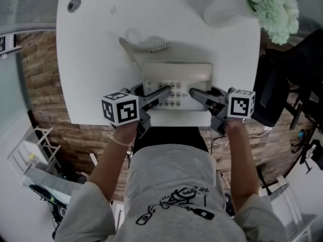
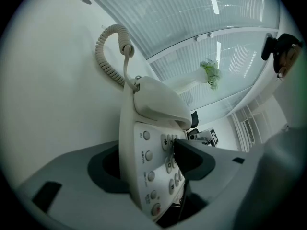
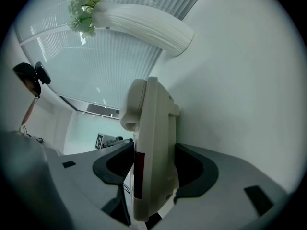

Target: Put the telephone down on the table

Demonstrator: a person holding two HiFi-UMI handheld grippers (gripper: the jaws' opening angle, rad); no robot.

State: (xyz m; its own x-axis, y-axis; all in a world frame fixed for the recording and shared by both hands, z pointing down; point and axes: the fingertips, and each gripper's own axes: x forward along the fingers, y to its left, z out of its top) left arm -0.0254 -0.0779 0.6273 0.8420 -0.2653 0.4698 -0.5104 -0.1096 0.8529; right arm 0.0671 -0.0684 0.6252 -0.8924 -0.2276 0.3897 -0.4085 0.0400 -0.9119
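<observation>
One telephone (image 1: 177,74) at near edge of one white table (image 1: 96,49). Two grippers squeeze it: left gripper (image 1: 162,92) on button side, right gripper (image 1: 196,95) on other side. One curly cord (image 1: 160,47) behind. One vase (image 1: 224,10) far back.

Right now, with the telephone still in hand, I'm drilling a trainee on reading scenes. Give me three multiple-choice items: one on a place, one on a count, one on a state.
1. Where does the vase stand?
A. at the far right corner of the table
B. at the near left corner
C. on the floor

2. How many hand-held grippers grip the telephone?
A. none
B. one
C. two

3. The handset is:
A. hanging loose
B. seated on the telephone
C. lying alone on the table

Answers:
1 A: the head view shows the vase at that corner.
2 C: the left hand-held gripper and the right hand-held gripper each clamp a side.
3 B: the left gripper view shows it seated above the keys.
</observation>
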